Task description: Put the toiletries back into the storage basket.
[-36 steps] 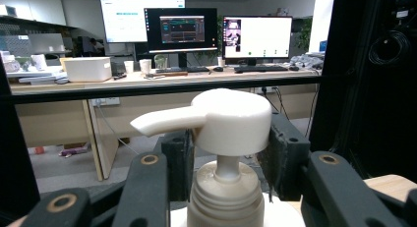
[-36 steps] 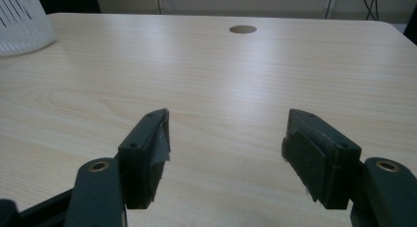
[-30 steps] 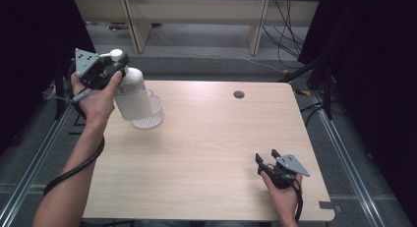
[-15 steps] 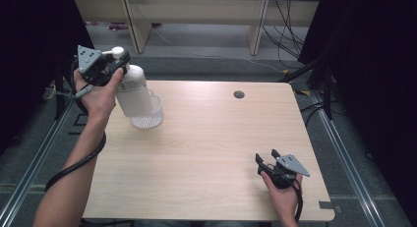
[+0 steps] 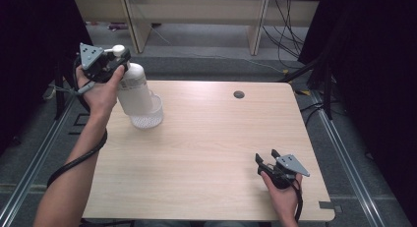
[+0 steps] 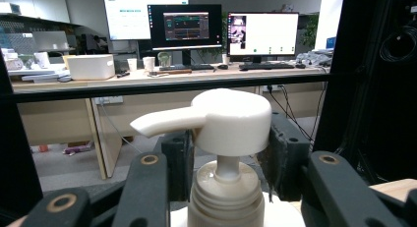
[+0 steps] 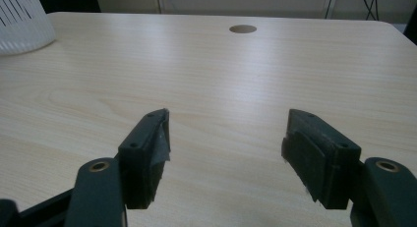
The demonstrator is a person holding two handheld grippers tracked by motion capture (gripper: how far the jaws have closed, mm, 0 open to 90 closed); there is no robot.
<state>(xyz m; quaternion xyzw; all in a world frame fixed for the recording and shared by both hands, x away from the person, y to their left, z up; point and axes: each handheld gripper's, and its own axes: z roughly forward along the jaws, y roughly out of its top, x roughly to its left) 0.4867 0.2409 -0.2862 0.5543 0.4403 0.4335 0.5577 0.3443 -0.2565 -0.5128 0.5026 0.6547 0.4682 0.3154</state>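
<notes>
While the right claw [image 5: 266,161] rests low at the near right corner of the worktop [image 5: 211,153], its jaws stand released and wide apart with bare wood between them, nothing held. Farther off, at the far left corner, the left claw [image 5: 118,60] is clenched around the neck of a white pump bottle [image 5: 134,89], gripping just under the pump head [image 6: 223,120], whose spout points left in the left gripper view. That bottle stands upright inside a clear ribbed cup [image 5: 147,116] on the worktop. A round cable hole [image 5: 239,94] lies near the far edge, well clear of both claws. Beyond the worktop, desks carry monitors [image 6: 179,25] and a white box [image 6: 91,66].
</notes>
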